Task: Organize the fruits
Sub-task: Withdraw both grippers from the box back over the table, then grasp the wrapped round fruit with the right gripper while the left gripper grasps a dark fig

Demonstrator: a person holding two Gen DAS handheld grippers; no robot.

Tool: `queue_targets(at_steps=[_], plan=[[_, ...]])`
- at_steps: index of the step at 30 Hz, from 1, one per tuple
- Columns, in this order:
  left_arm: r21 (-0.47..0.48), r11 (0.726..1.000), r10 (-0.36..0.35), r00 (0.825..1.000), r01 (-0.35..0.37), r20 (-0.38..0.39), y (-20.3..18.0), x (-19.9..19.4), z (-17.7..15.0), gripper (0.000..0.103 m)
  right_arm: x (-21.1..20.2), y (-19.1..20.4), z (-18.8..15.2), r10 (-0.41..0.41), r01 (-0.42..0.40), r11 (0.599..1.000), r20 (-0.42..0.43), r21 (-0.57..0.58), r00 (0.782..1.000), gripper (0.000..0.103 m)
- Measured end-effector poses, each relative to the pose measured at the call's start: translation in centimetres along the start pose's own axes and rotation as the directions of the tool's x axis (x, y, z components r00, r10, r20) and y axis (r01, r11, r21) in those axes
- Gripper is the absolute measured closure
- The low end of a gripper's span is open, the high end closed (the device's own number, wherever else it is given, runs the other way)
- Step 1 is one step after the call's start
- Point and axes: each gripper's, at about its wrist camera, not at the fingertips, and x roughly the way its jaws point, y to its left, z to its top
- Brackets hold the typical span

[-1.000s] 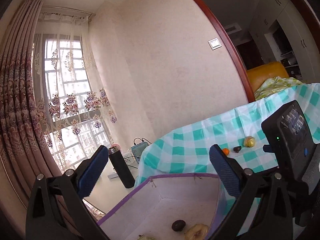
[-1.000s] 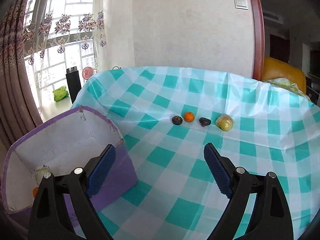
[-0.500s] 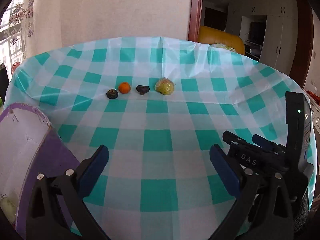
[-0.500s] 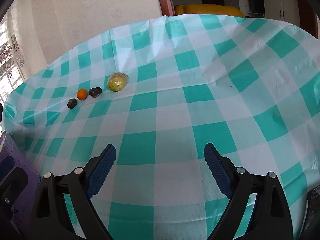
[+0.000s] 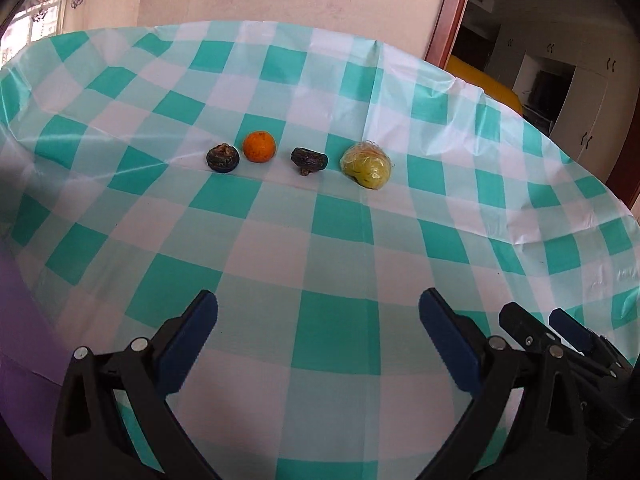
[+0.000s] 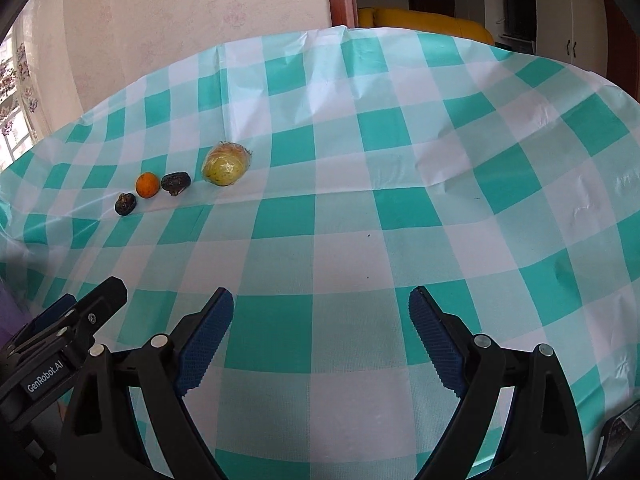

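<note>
Several fruits lie in a row on the teal-and-white checked tablecloth [image 5: 340,340]: a dark wrinkled fruit [image 5: 223,157], an orange [image 5: 259,146], a second dark fruit [image 5: 308,160] and a yellow-green fruit in clear wrap [image 5: 367,165]. The right wrist view has the same row at its left: dark fruit [image 6: 125,203], orange [image 6: 147,184], dark fruit [image 6: 175,182], wrapped fruit [image 6: 225,164]. My left gripper [image 5: 318,322] is open and empty, well short of the row. My right gripper [image 6: 321,318] is open and empty too, to the right of the fruits.
A purple box edge [image 5: 16,320] shows blurred at the left of the left wrist view. A pale wall and a brown door frame [image 5: 448,12] stand behind the table. A yellow sofa [image 6: 424,22] lies beyond the far edge.
Both grippers have swung away from the purple box to the table and come closer to the fruit row. Their jaws have stayed open.
</note>
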Motion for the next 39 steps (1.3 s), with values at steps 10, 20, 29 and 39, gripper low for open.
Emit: queue_targets(at_steps=[10, 20, 29, 39], plan=[[-0.147, 0.985, 0.092, 0.995, -0.087, 0.03, 1.8, 2.8, 2.6, 0.002, 4.9, 1.5, 4.5, 0.009, -0.009, 0.999, -0.006, -0.047, 1.0, 0.016], [-0.388, 0.911, 0.154, 0.988, -0.138, 0.011, 6.2, 3.6, 2.9, 0.002, 9.2, 5.8, 8.4, 0.108, -0.11, 0.972, -0.021, -0.209, 0.994, 0.016], [-0.348, 0.933, 0.106, 0.994, -0.092, 0.022, 5.3, 3.7, 3.0, 0.002, 15.2, 10.5, 11.9, 0.102, -0.136, 0.921, -0.112, -0.365, 0.988, 0.016], [-0.338, 0.936, 0.106, 0.994, -0.1, 0.0, 5.1, 4.1, 3.1, 0.002, 18.2, 12.2, 13.4, 0.153, -0.218, 0.868, -0.177, -0.446, 0.972, 0.029]])
